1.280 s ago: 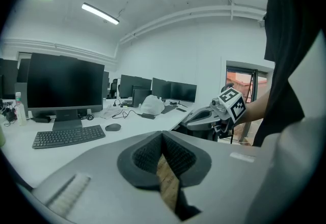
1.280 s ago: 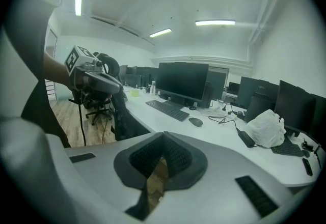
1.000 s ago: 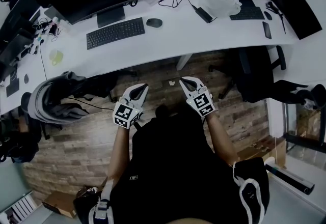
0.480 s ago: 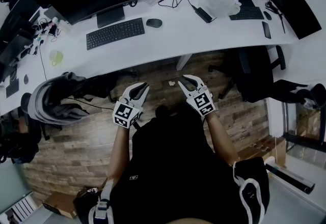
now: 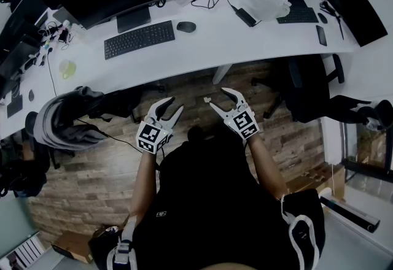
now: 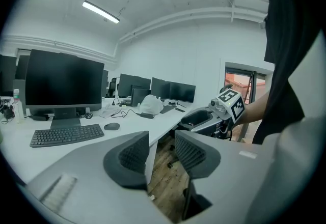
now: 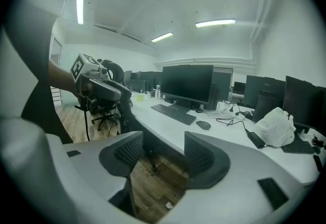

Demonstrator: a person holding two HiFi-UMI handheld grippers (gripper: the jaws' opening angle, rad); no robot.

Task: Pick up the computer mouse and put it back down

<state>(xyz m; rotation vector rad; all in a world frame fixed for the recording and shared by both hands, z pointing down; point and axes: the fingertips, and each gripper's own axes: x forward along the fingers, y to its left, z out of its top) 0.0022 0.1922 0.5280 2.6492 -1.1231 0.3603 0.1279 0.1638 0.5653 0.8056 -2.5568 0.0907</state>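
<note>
LEFT: my left hand-held gripper (image 5: 173, 106), jaws spread, just been opening, nothing between them | RIGHT: my right hand-held gripper (image 5: 219, 97), jaws spread, just been opening, nothing between them | MOUSE: mouse (image 5: 186, 27) on desk (image 5: 202, 54), well ahead of both hand-held grippers, just beside keyboard (image 5: 139, 39) | BELOW: floor (image 5: 187, 89)

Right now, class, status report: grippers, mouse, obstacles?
Left gripper, right gripper: jaws just opening, empty, short of desk. Mouse on desk beside keyboard. Way looks clear.
</note>
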